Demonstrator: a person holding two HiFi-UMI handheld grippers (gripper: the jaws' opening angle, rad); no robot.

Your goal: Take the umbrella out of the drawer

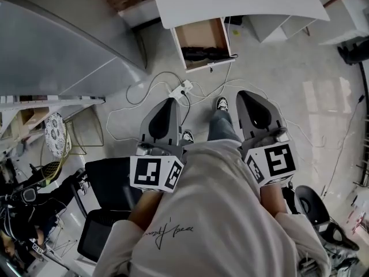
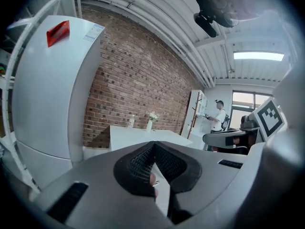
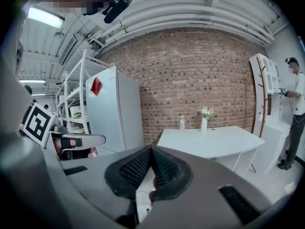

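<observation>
In the head view a wooden drawer point(image 1: 200, 34) stands pulled out from under a white table point(image 1: 236, 2), far ahead of me on the floor side. A black folded umbrella point(image 1: 206, 53) lies across the drawer's front part. My left gripper point(image 1: 171, 101) and right gripper point(image 1: 245, 94) are held side by side in front of my body, well short of the drawer, and both point toward it. Each has its jaws together with nothing between them. In the left gripper view the left gripper point(image 2: 153, 144) aims at the table; the right gripper point(image 3: 150, 149) does the same in the right gripper view.
White cables and a power strip point(image 1: 181, 89) lie on the floor between me and the drawer. A grey fridge point(image 1: 52, 45) stands at the left, a black chair point(image 1: 104, 212) by my left side. A vase point(image 3: 205, 120) stands on the table, and a person point(image 3: 295, 113) stands at the far right.
</observation>
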